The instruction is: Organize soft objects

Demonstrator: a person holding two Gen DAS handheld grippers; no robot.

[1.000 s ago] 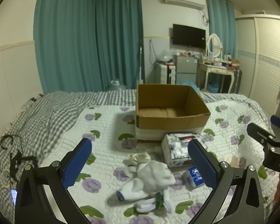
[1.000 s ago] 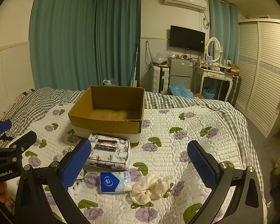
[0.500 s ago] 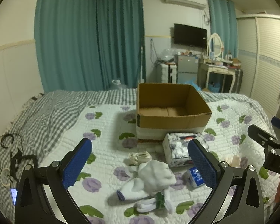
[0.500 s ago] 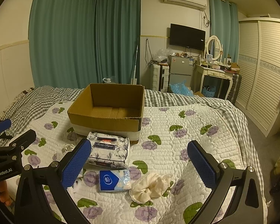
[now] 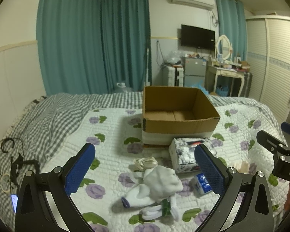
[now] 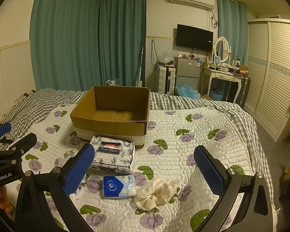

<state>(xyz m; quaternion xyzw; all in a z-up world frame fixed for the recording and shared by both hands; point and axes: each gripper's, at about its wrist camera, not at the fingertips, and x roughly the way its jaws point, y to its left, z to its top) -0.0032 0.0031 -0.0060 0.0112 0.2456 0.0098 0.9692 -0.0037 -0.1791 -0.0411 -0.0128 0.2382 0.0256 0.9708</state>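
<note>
Left wrist: my left gripper [image 5: 145, 171] gapes wide, white socks [image 5: 156, 187] dead ahead below it (right gripper [image 6: 144, 171] wide too), nearer than the cardboard box [image 5: 178, 114].

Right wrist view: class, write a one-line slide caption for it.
Open right gripper above cream cloth, blue tissue pack and floral tissue pack, before an empty cardboard box.

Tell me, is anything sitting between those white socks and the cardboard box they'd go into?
Partly. The white socks lie on the quilt in front of the cardboard box. A small cream bundle sits between them, and the floral tissue pack rests against the box's front, to the right. Lifting the socks over the box's front wall should clear both.
</note>
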